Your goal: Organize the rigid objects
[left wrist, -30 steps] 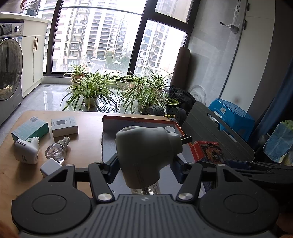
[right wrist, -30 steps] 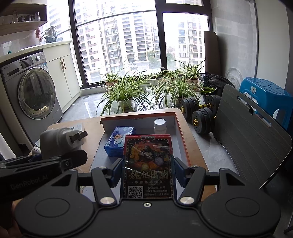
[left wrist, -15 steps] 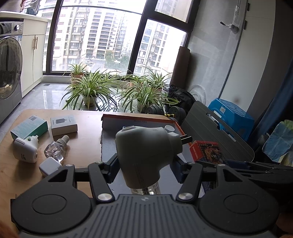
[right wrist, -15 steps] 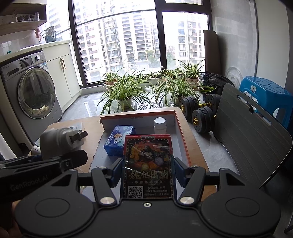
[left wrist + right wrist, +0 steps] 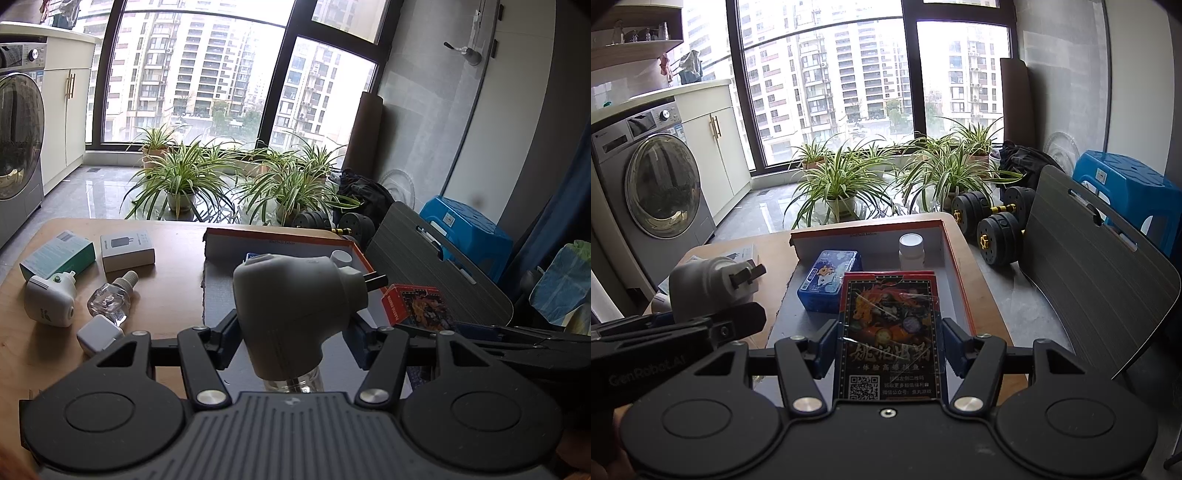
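Note:
My left gripper (image 5: 291,341) is shut on a grey plug-in vaporizer (image 5: 295,299) with a clear bottle under it, held above the near end of an orange-rimmed box lid (image 5: 280,240). My right gripper (image 5: 889,341) is shut on a red-edged card box (image 5: 889,328) with a QR code, held over the same box lid (image 5: 955,266). Inside the lid lie a blue tin (image 5: 829,280) and a small white bottle (image 5: 911,251). The left gripper and its vaporizer (image 5: 709,286) show at the left of the right wrist view.
On the wooden table (image 5: 173,280) left of the lid lie a teal box (image 5: 57,254), a grey-white box (image 5: 127,249), a white vaporizer (image 5: 50,301), a clear refill bottle (image 5: 112,301) and a white cube (image 5: 98,334). A grey chair back (image 5: 1097,280) stands right; dumbbells (image 5: 993,225) and plants lie beyond.

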`<state>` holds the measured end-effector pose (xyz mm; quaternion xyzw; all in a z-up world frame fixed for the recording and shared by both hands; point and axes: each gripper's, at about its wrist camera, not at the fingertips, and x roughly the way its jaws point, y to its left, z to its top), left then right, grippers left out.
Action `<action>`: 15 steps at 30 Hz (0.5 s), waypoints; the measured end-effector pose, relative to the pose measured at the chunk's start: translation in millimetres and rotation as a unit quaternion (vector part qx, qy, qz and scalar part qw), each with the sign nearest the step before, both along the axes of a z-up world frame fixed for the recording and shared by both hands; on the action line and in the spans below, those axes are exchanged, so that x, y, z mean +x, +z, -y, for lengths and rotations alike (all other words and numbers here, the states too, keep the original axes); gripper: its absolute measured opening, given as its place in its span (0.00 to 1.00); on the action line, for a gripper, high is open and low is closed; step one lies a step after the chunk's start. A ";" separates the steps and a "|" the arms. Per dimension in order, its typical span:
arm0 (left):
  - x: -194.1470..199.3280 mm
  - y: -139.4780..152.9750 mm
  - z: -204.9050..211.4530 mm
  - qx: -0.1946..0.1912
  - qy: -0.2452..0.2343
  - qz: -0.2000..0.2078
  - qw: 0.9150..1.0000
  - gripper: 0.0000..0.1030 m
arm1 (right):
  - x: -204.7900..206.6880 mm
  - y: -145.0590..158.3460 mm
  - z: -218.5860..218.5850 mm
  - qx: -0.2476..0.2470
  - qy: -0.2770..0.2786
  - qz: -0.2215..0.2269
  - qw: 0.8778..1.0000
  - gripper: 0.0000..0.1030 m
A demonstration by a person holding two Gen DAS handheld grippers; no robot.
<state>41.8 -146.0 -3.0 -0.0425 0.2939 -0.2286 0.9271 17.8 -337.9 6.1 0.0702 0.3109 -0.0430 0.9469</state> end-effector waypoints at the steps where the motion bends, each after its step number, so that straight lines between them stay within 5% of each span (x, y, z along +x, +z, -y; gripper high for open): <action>1: -0.4 -0.2 0.0 0.000 0.000 0.000 1.000 0.58 | 0.1 0.1 0.0 0.000 0.000 0.000 1.000 0.69; 15: -0.5 -0.7 1.7 0.001 -0.001 -0.001 1.000 0.58 | -0.9 -2.8 0.2 0.000 0.001 -0.003 1.000 0.69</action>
